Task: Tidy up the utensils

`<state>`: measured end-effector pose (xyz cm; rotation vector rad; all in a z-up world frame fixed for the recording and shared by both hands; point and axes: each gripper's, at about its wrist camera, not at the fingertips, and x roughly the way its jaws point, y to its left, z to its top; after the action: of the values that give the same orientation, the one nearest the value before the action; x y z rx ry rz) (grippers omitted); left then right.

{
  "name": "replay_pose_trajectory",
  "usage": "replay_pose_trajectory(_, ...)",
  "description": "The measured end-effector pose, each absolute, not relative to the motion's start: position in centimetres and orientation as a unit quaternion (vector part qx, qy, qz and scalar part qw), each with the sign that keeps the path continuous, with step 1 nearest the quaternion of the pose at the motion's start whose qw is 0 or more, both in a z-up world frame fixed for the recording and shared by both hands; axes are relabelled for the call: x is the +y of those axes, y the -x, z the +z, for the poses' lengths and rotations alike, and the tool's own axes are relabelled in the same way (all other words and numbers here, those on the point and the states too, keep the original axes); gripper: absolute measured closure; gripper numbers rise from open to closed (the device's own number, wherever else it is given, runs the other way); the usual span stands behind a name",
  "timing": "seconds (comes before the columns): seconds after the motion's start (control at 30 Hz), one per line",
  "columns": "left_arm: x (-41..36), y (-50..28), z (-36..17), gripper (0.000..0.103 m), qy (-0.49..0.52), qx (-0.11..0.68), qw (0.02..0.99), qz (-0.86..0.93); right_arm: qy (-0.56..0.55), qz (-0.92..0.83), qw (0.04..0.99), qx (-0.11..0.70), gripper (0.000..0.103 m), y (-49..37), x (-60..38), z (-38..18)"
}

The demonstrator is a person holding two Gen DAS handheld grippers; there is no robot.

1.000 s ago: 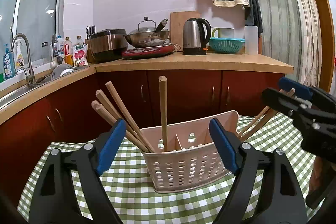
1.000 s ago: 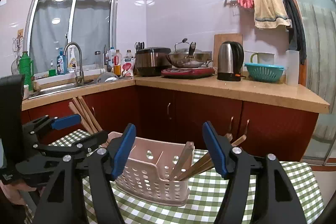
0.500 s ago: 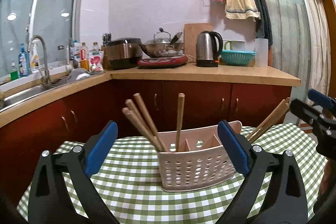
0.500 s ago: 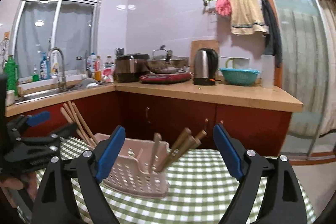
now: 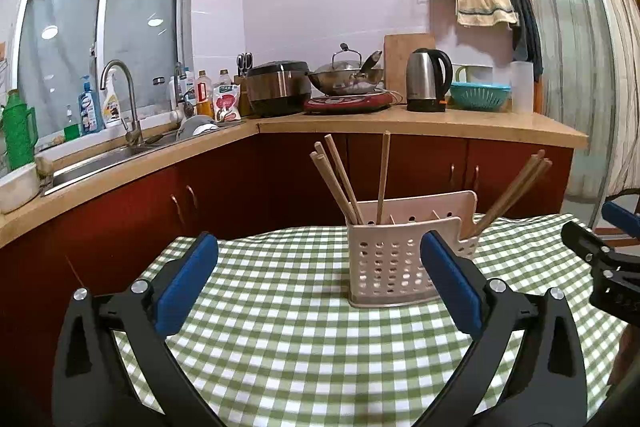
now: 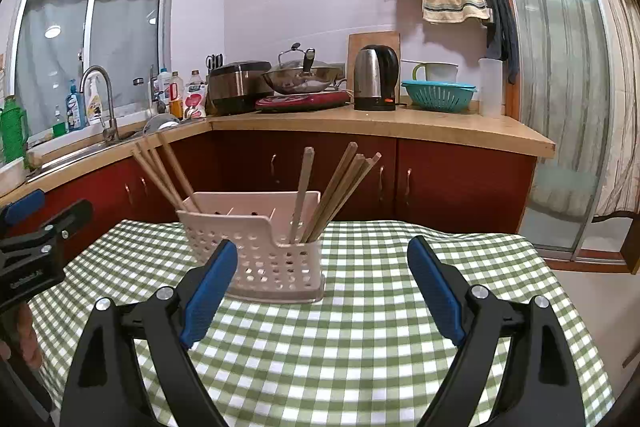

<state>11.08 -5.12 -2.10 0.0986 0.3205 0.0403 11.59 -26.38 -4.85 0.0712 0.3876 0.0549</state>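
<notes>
Pink basket (image 5: 394, 269) on checked tablecloth (image 5: 304, 339); chopsticks (image 5: 338, 183) leaning inside basket; left gripper (image 5: 318, 281) wide, empty; right gripper (image 6: 322, 287) wide, empty; both near basket

table (image 6: 360, 339) — green checked cloth | on it — utensil caddy (image 6: 264, 259)

The left gripper (image 5: 318, 285) is black plastic with two long arms. Each finger (image 5: 187, 283) has a flat blue pad, and round silver screws sit on the joints. The right gripper (image 6: 322, 289) looks the same, with blue pads (image 6: 436, 291). Small white letters mark one black side, too tiny to read.
</notes>
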Motion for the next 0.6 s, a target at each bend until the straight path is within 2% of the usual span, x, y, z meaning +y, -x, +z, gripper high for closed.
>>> replay_pose_trajectory(0.6, -3.1, 0.1, 0.5, 0.004, -0.043, 0.122, 0.991, 0.039, -0.024, 0.033, 0.986, 0.163, 0.018, -2.6, -25.1, -1.2)
